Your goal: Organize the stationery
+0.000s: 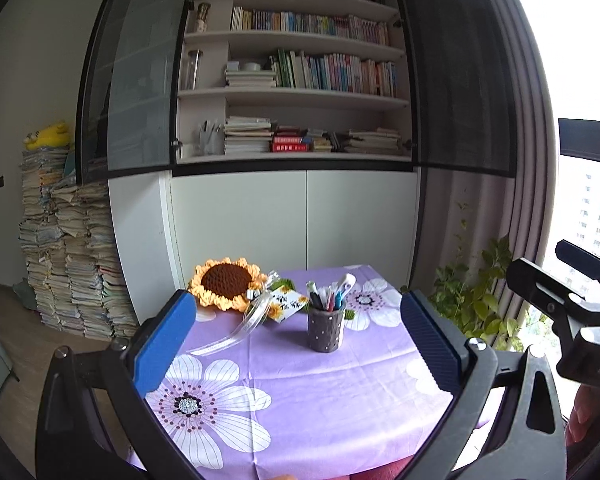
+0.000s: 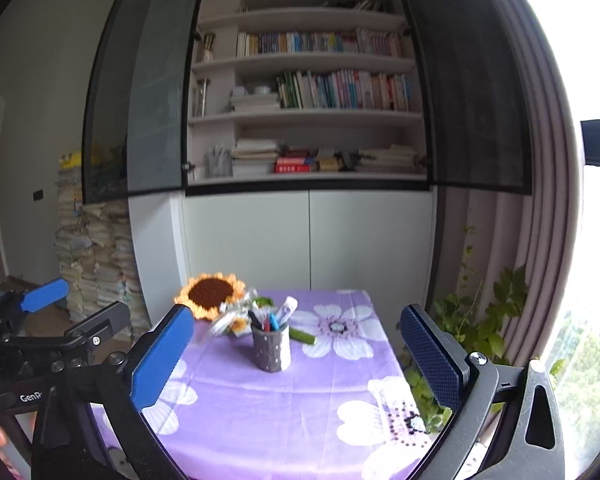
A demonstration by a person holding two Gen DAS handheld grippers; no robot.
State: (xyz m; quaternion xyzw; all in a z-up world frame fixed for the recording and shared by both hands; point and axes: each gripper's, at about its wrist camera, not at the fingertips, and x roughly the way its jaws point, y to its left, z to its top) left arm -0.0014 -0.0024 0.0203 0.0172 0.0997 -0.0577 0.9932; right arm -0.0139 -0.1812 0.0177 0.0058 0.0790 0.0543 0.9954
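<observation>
Left wrist view: bookcase [image 1: 300, 80] with open glass doors behind; worktop [image 1: 300, 392] under a purple flowered cloth; crochet sunflower [image 1: 226, 283] at its far left; grey pen holder [image 1: 326, 330] upright near the worktop's middle, pens [image 1: 328, 296] standing inside. Left hand-held gripper [image 1: 296, 344]: blue pads spread wide, nothing between them, well short of the holder. Right wrist view: right hand-held gripper [image 2: 300, 356], jaws likewise wide and empty, pen holder [image 2: 271, 350] framed between its fingers
</observation>
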